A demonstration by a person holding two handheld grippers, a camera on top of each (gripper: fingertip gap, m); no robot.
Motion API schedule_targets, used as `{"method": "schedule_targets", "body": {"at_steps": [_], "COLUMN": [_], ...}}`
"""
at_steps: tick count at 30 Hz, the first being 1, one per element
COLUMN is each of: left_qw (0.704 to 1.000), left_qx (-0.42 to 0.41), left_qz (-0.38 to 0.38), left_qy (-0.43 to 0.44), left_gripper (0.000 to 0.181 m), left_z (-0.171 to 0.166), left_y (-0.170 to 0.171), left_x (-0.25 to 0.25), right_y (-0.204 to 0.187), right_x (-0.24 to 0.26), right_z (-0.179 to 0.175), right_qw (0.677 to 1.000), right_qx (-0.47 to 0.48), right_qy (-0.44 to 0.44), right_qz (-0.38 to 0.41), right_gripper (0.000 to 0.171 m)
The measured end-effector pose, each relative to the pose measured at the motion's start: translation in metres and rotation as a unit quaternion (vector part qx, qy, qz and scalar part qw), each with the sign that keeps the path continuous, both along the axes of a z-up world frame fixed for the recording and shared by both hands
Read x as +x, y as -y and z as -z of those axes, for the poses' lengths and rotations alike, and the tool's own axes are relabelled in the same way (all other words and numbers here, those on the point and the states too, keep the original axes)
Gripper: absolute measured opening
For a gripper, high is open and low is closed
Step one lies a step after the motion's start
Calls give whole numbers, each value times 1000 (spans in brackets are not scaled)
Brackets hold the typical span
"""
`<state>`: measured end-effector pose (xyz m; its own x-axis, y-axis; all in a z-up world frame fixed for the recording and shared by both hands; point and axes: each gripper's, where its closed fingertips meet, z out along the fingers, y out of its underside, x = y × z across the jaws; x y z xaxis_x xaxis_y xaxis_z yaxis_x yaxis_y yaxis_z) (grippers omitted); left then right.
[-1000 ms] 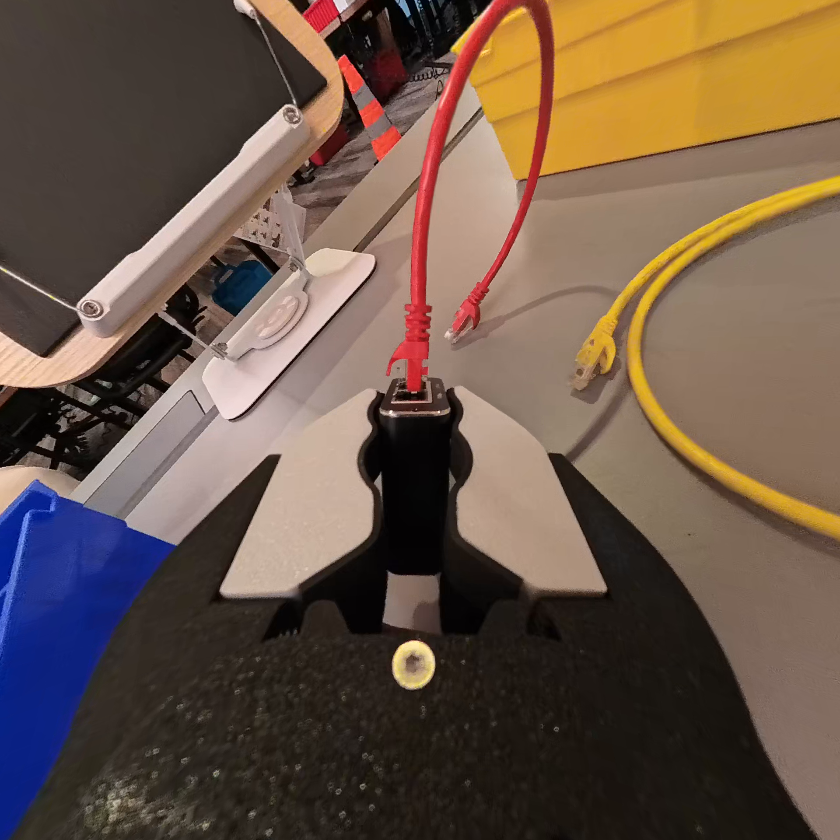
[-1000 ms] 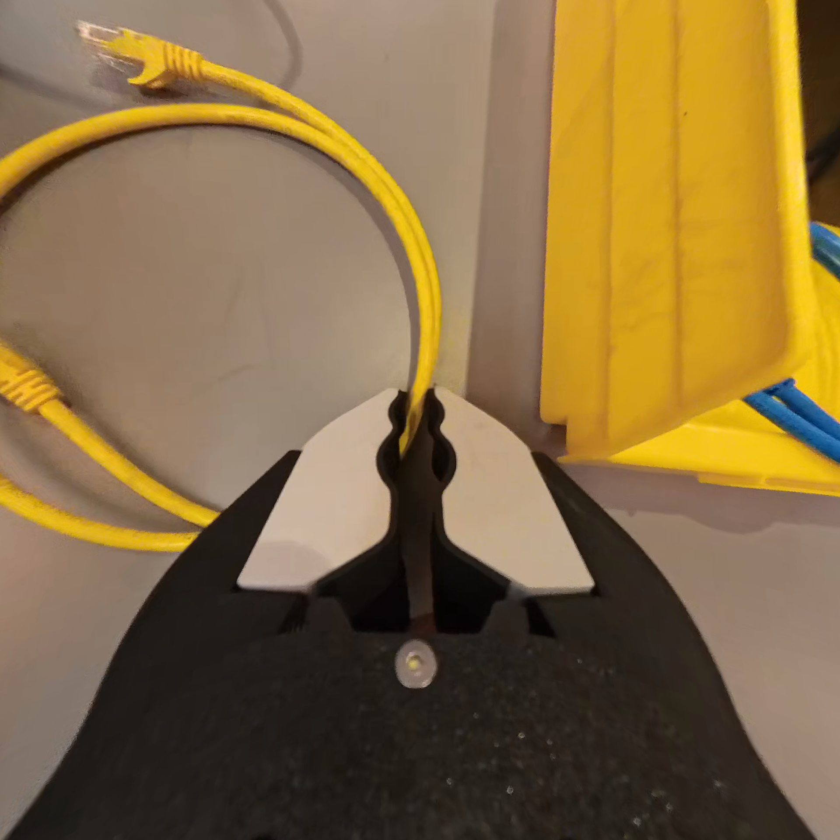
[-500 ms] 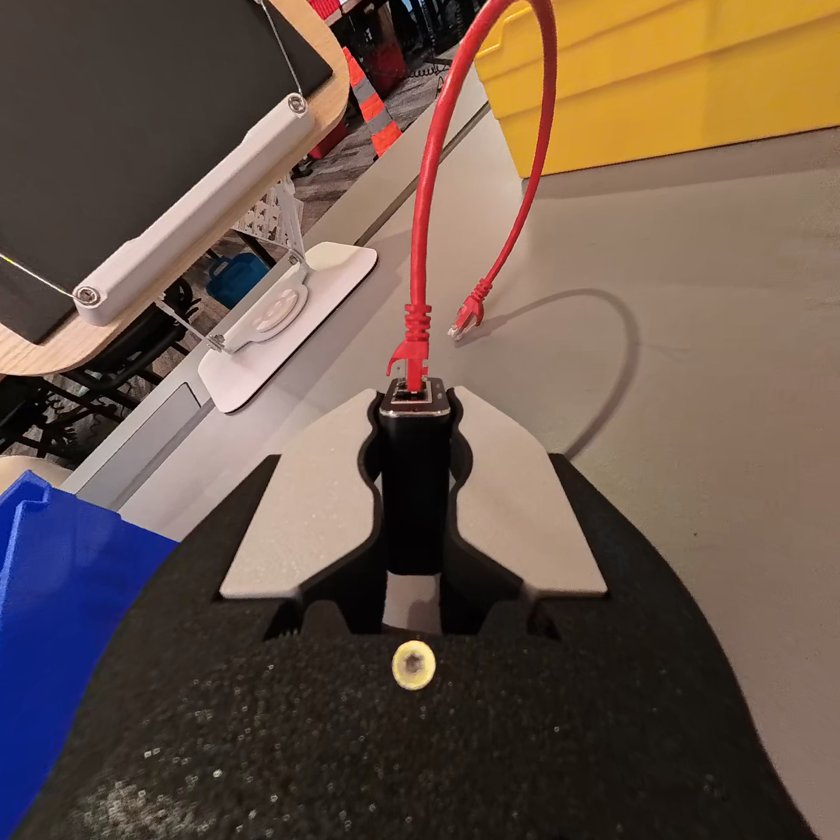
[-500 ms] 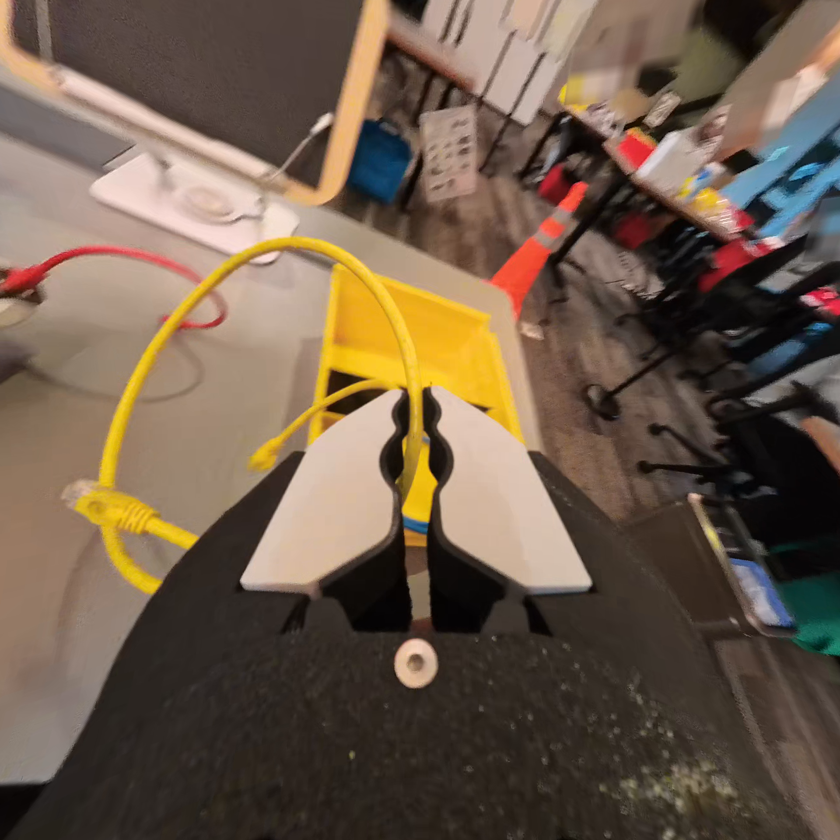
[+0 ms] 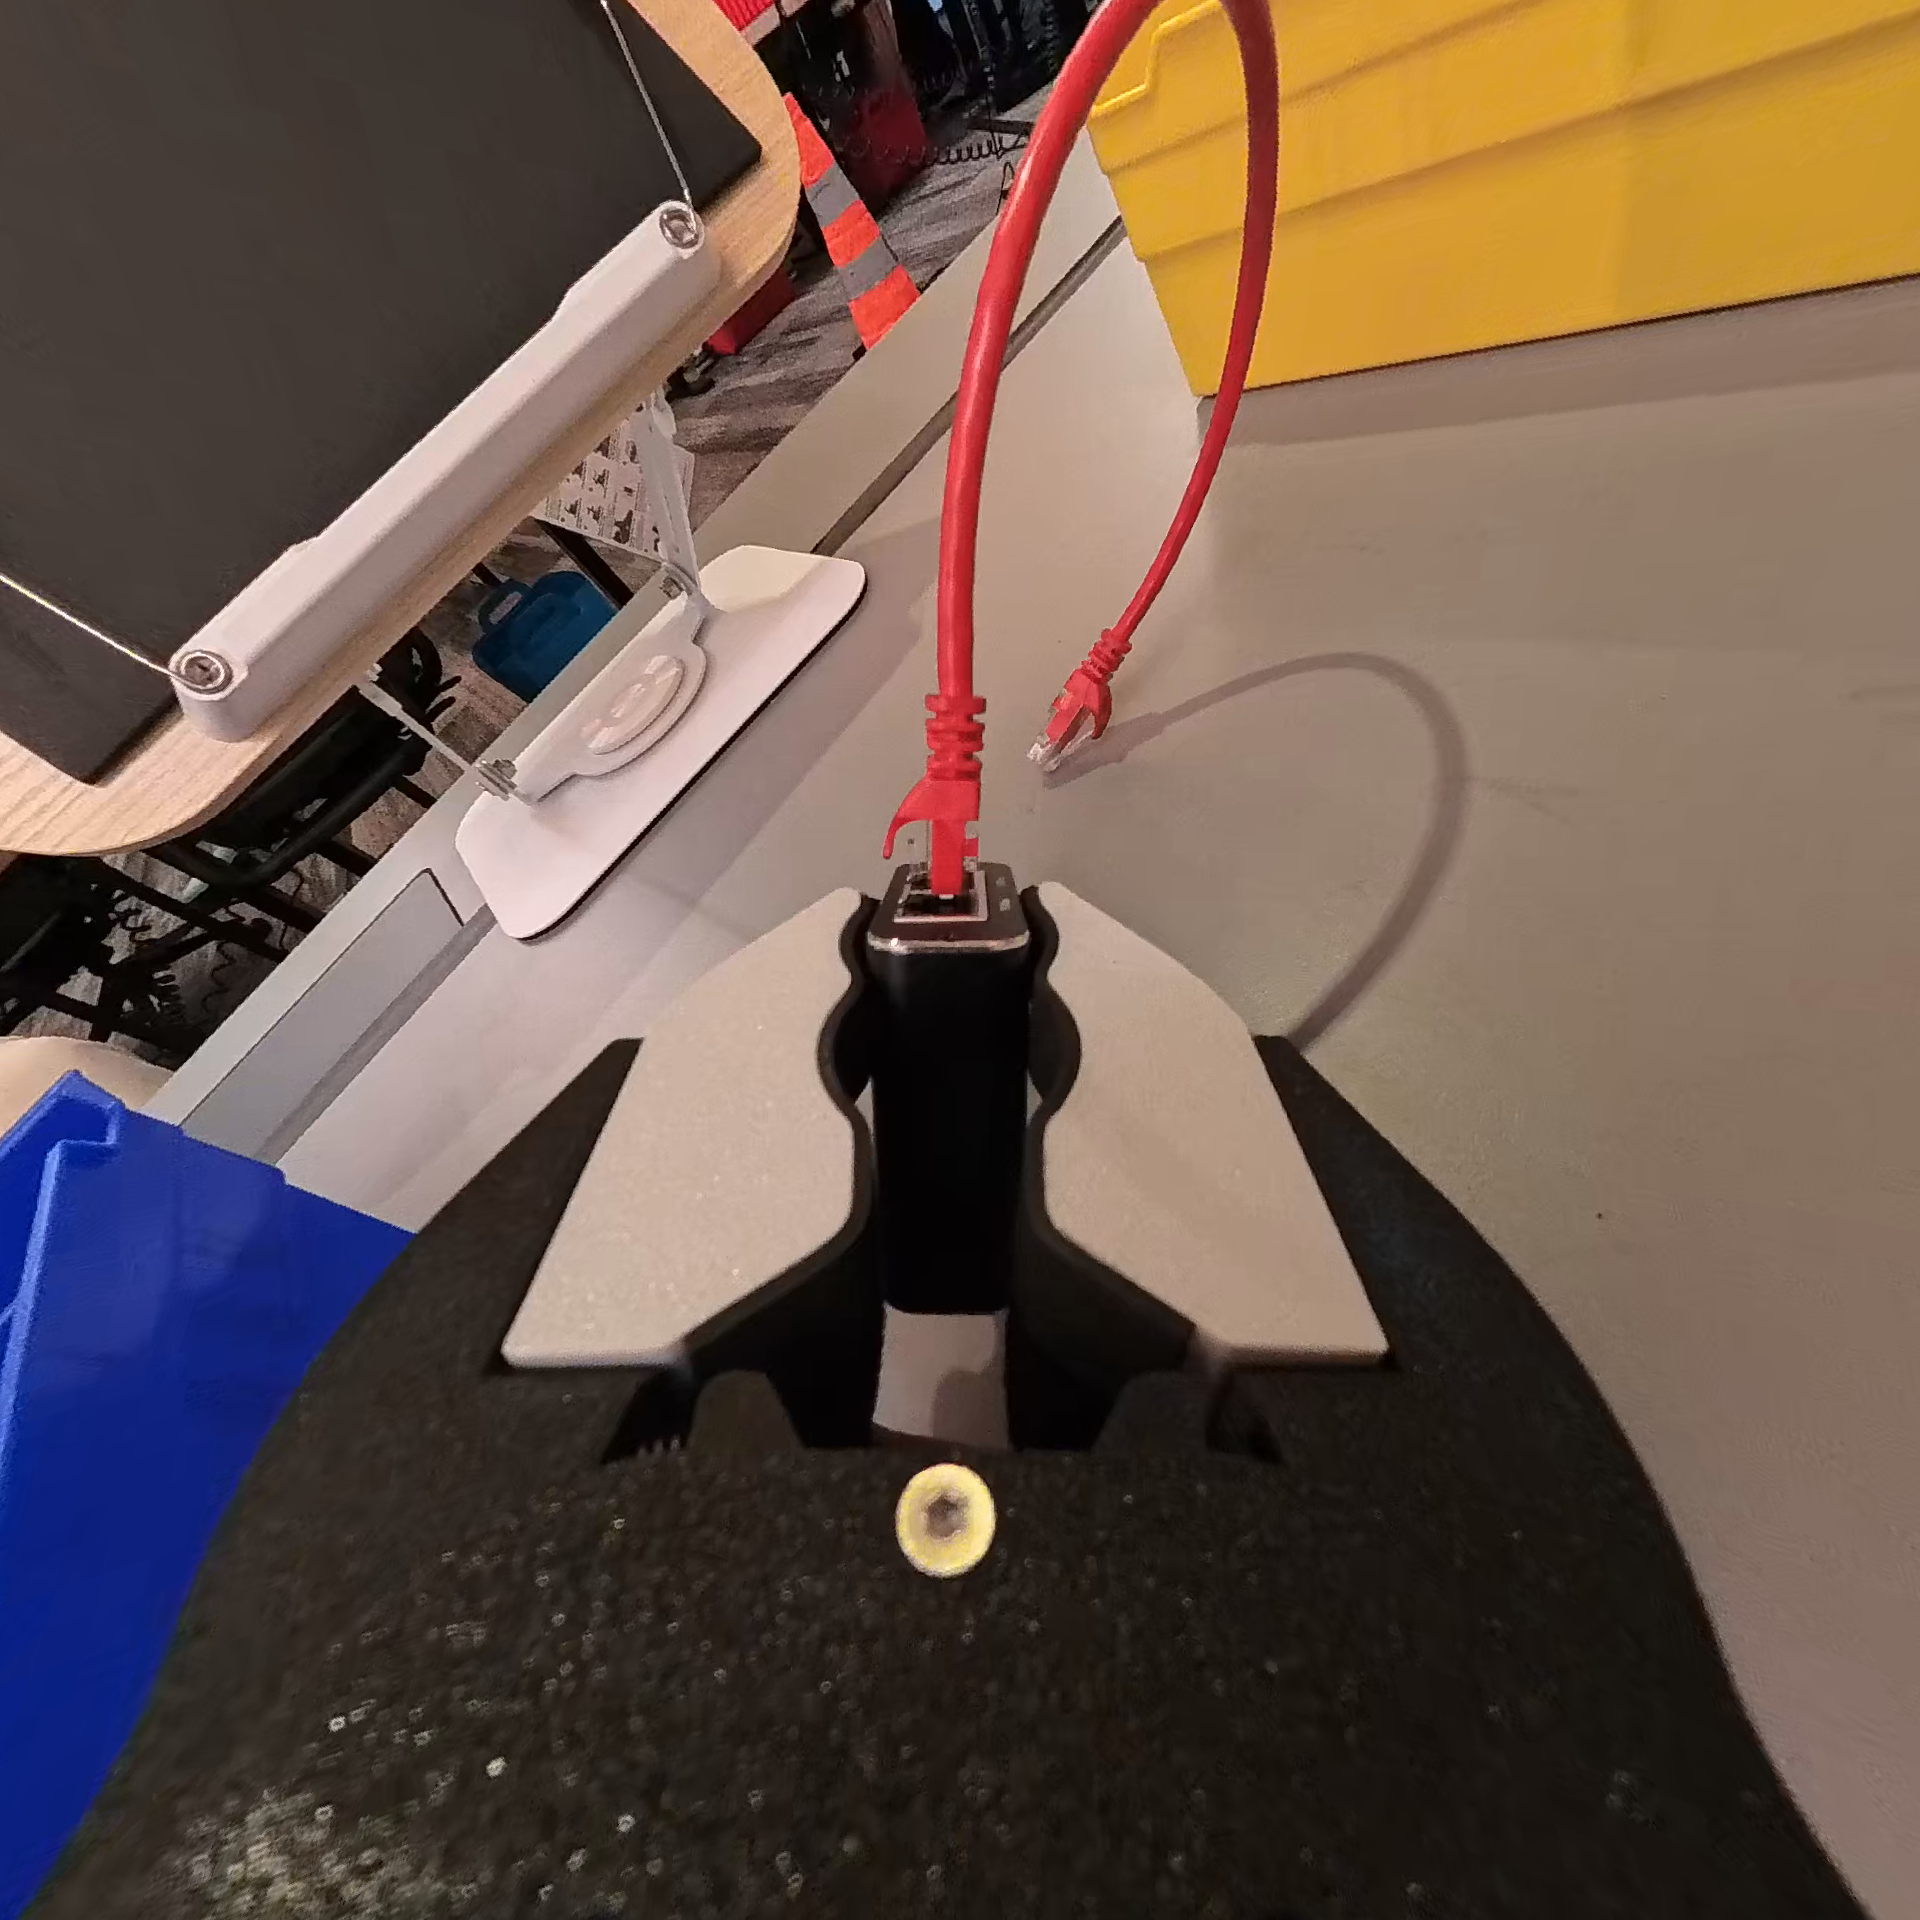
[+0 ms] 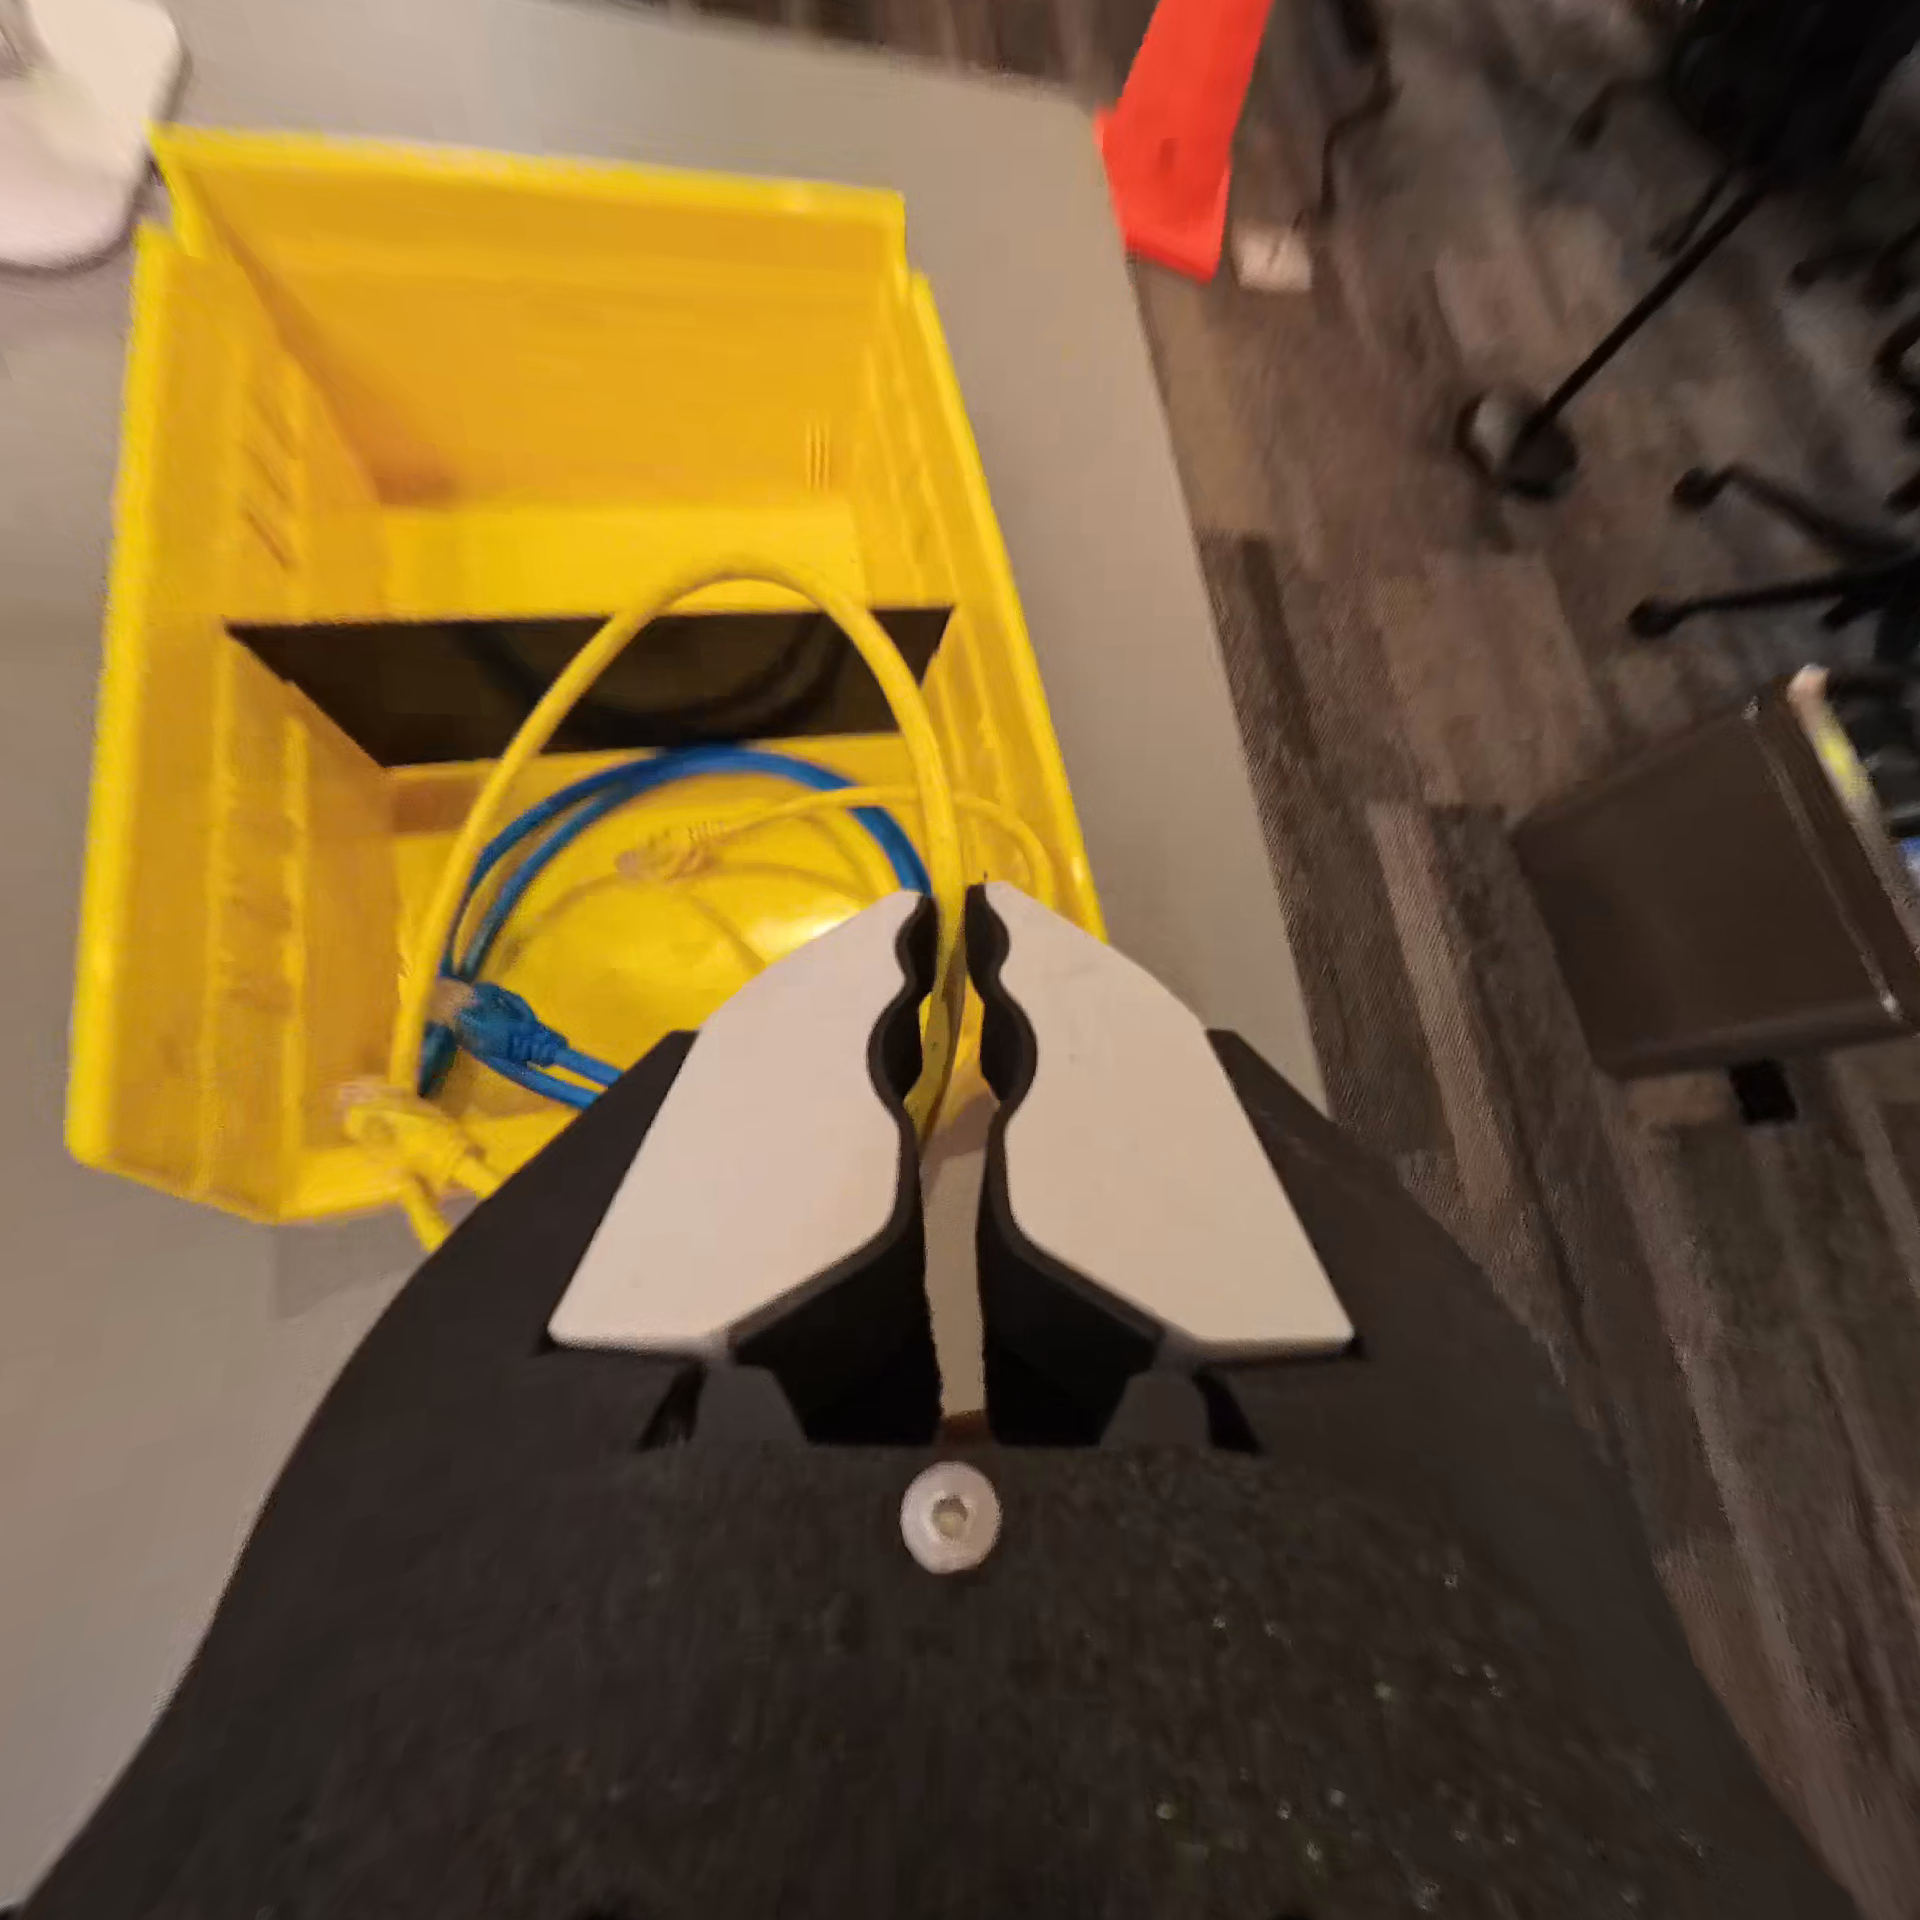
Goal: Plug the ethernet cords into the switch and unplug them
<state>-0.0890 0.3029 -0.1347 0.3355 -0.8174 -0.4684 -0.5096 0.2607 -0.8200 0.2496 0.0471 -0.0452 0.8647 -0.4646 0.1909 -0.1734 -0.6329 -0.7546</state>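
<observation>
My left gripper point(image 5: 948, 914) is shut on a small black switch point(image 5: 943, 1101) and holds it upright above the grey table. A red ethernet cord point(image 5: 977, 416) is plugged into its top port. The cord loops up and its free plug point(image 5: 1070, 717) hangs near the table. My right gripper point(image 6: 943, 904) is shut on a yellow ethernet cord point(image 6: 582, 686) and holds it over the open yellow bin point(image 6: 239, 727). The cord's loop hangs inside the bin, and one plug point(image 6: 400, 1132) hangs at the bin's near edge. A blue cord point(image 6: 520, 1029) lies coiled in the bin.
A tablet on a white stand point(image 5: 665, 717) sits at the table's left edge. A blue bin point(image 5: 125, 1351) is at my lower left. The yellow bin point(image 5: 1558, 187) stands at the back right of the table. An orange cone point(image 6: 1184, 156) and chair legs are on the floor beyond. Across from one pair of fingers to the other is roughly 45 cm.
My right gripper lifted the yellow cord off the table and swung it over the yellow bin. The yellow cord is gone from the left wrist view. My left gripper has held still.
</observation>
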Motion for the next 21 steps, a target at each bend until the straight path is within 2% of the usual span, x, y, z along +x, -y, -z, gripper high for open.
{"method": "schedule_targets", "body": {"at_steps": [5,10,14,16,18,21], "left_qw": [1000,999,992,984,974,963], "left_qx": [-1,27,106,150,193,226], "left_qz": [4,31,73,97,115,139], "left_qy": [-3,-3,6,14,23,40], "left_gripper": [26,25,25,26,26,26], "left_z": [1,-3,-16,-24,-33,-41], "left_y": [2,11,31,44,55,69], "left_x": [1,6,13,15,16,16], "right_y": [-8,-23,-30,-32,-31,-30], "right_x": [0,23,47,46,43,30], "right_z": [44,69,81,82,75,40], "right_qw": [993,976,959,958,961,976], "right_qx": [-95,-211,-283,-286,-276,-215], "right_qy": [-66,-43,2,2,-3,22], "right_qz": [-11,-18,-7,-12,-18,-19], "right_gripper": [5,5,6,7,17,21]}}
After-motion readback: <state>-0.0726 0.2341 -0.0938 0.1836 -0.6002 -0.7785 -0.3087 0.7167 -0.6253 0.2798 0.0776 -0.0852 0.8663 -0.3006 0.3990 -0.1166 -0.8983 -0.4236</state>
